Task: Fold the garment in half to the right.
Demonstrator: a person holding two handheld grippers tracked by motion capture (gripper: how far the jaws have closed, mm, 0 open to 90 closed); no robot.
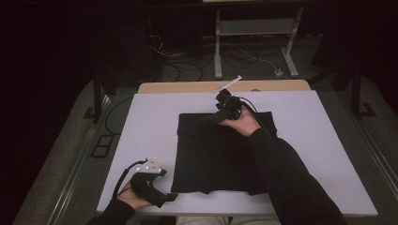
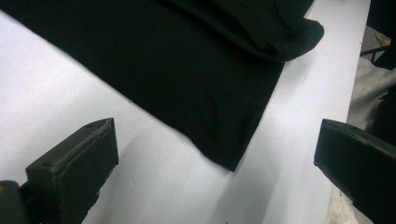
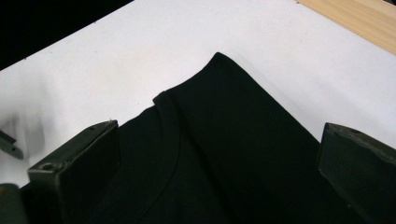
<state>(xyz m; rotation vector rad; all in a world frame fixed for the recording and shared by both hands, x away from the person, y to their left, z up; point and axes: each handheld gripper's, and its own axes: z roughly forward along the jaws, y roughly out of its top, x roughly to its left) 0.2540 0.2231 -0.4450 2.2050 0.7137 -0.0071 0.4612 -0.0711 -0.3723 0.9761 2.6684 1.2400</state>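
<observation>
A black folded garment (image 1: pixel 213 154) lies flat in the middle of the white table top (image 1: pixel 141 122). My left gripper (image 1: pixel 170 197) rests near the table's front edge, just left of the garment's near left corner (image 2: pixel 229 163), open, with bare table between its jaws. My right gripper (image 1: pixel 210 118) is over the garment's far edge, pointing left, open. In the right gripper view the garment's far corner (image 3: pixel 219 58) and a curved seam (image 3: pixel 170 154) lie between the wide-apart jaws.
A wooden strip (image 1: pixel 225 86) runs along the table's far edge. Beyond it stand a grey metal frame (image 1: pixel 256 28) and loose cables (image 1: pixel 183 70) on the floor. White table shows on both sides of the garment.
</observation>
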